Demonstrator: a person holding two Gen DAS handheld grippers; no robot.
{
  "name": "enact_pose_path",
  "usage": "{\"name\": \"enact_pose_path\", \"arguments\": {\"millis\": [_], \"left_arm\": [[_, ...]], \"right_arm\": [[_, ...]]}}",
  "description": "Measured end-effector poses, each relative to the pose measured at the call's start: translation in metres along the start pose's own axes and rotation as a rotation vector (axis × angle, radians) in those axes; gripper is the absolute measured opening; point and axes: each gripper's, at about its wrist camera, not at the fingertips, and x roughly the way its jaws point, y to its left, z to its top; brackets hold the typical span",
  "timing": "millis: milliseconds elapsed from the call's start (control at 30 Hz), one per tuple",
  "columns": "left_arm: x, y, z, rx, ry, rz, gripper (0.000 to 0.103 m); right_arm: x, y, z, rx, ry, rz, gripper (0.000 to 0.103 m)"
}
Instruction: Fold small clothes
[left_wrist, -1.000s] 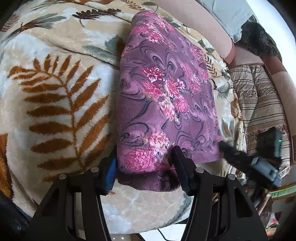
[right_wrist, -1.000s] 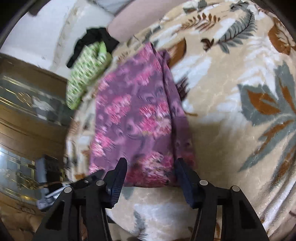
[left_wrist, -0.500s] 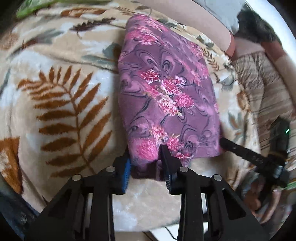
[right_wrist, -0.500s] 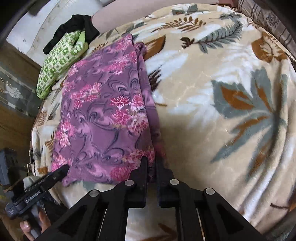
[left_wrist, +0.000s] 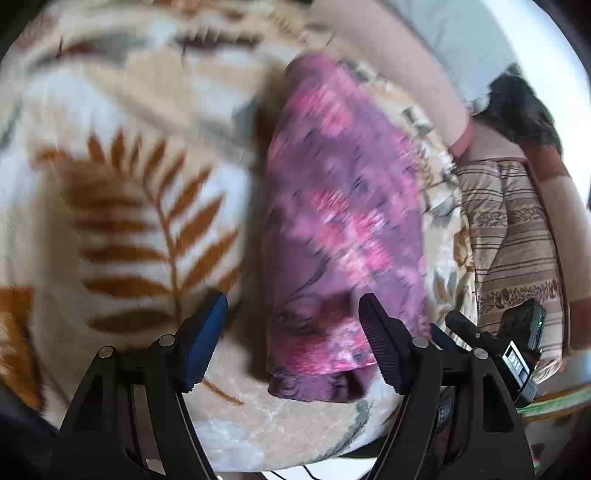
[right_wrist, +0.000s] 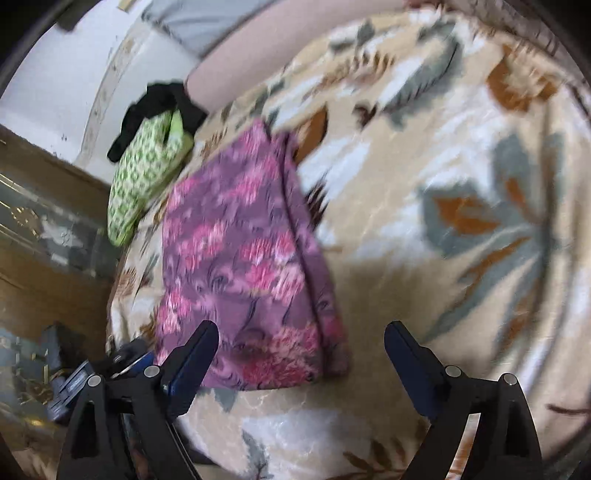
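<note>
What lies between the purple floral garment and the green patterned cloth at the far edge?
In the right wrist view, only a narrow strip of the leaf-print blanket separates the purple floral garment from the green patterned cloth.

The only writing sits on a small white-framed display (left_wrist: 514, 360) on the other black gripper in the left wrist view; its few characters are too blurred to read.

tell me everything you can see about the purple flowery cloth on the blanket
The purple cloth is soft fabric printed with pink flowers and dark swirls. It lies folded in a long, narrow shape on the leaf-patterned blanket, with a seam or folded edge along one long side. Its near end sits at the blanket's front edge, a darker under-layer showing beneath. The left gripper and right gripper, jaws just opened, straddle that end without pressing it. Motion blur hides finer detail.
</note>
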Motion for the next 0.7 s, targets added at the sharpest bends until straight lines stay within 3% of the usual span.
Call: {"name": "enact_pose_path", "arguments": {"millis": [100,133,167,200,233,300,367,433,500,600,633,700], "left_arm": [[-0.002,-0.003,-0.004,0.016,-0.009,0.012,0.067],[-0.002,-0.004,-0.005,0.021,-0.012,0.016,0.063],[-0.001,-0.005,-0.007,0.026,-0.012,0.020,0.053],[0.001,-0.006,-0.009,0.031,-0.007,0.014,0.036],[0.006,-0.010,-0.011,0.042,0.015,-0.003,0.028],[0.005,-0.015,-0.011,0.086,0.036,0.017,0.014],[-0.014,-0.012,-0.006,0.046,0.058,-0.044,0.013],[-0.041,-0.010,-0.004,0.063,0.037,-0.080,0.013],[-0.044,-0.008,-0.010,0.107,0.039,-0.023,0.013],[-0.014,0.002,-0.024,0.149,0.063,0.112,0.014],[-0.013,0.001,-0.024,0.133,0.052,0.109,0.014],[-0.022,-0.013,-0.023,0.198,-0.008,0.123,0.013]], "right_arm": [[0.012,0.006,-0.002,-0.030,0.033,-0.053,0.062],[0.012,0.009,-0.003,-0.048,0.031,-0.068,0.044],[0.015,0.012,-0.005,-0.064,0.046,-0.078,0.027],[0.019,0.013,-0.007,-0.075,0.059,-0.097,0.021],[0.022,0.016,-0.009,-0.100,0.065,-0.135,0.017],[0.022,0.024,-0.009,-0.141,0.059,-0.172,0.014],[0.015,0.027,-0.009,-0.144,0.053,-0.173,0.011],[-0.007,0.028,-0.009,-0.127,0.021,-0.117,0.011],[-0.023,0.031,-0.022,-0.140,0.007,-0.051,0.011],[0.008,0.030,-0.031,-0.165,0.099,-0.132,0.011],[0.018,0.029,-0.029,-0.169,0.117,-0.158,0.011],[0.014,0.034,-0.025,-0.175,0.080,-0.151,0.011]]}}
